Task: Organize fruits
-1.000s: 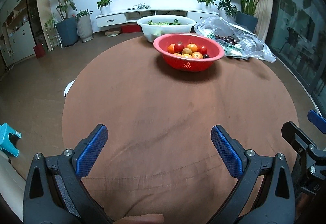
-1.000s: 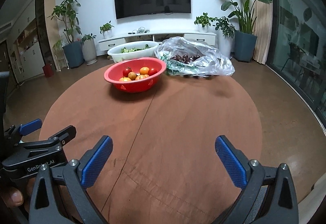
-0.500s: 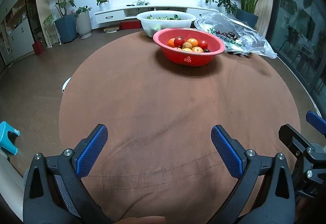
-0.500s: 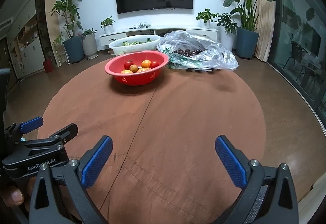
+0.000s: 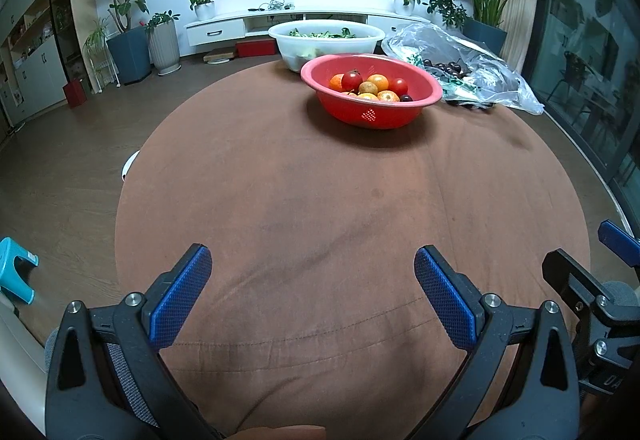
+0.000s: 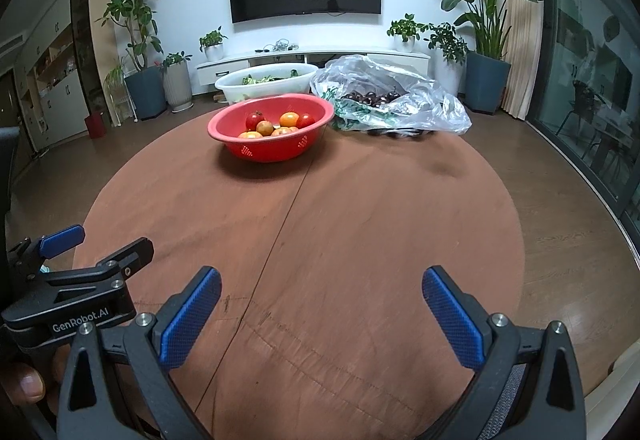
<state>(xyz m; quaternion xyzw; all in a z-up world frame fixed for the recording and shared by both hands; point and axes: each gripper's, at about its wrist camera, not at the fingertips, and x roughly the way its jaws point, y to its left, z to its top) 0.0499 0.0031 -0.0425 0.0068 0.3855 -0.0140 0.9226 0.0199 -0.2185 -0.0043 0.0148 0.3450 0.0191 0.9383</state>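
With both the left tool (image 5: 312, 280) and the right tool (image 6: 320, 300) held spread and empty over the near desk (image 5: 320, 200), the smooth, easily bruised fruits (image 5: 370, 84), heaped in the red bowl (image 5: 372, 112) at 12 o'clock, are best pinched gently across the middle.

You had tomatoes and oranges (image 5: 378, 82) piled in the upright red basin (image 5: 372, 112) at the bench's far side; dark cherries (image 6: 370, 96) lay in the open plastic bag (image 6: 420, 108) beside it.

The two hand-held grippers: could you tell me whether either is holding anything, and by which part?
Nothing is held. The left hand-held gripper and the right hand-held gripper are both open above the brown table.
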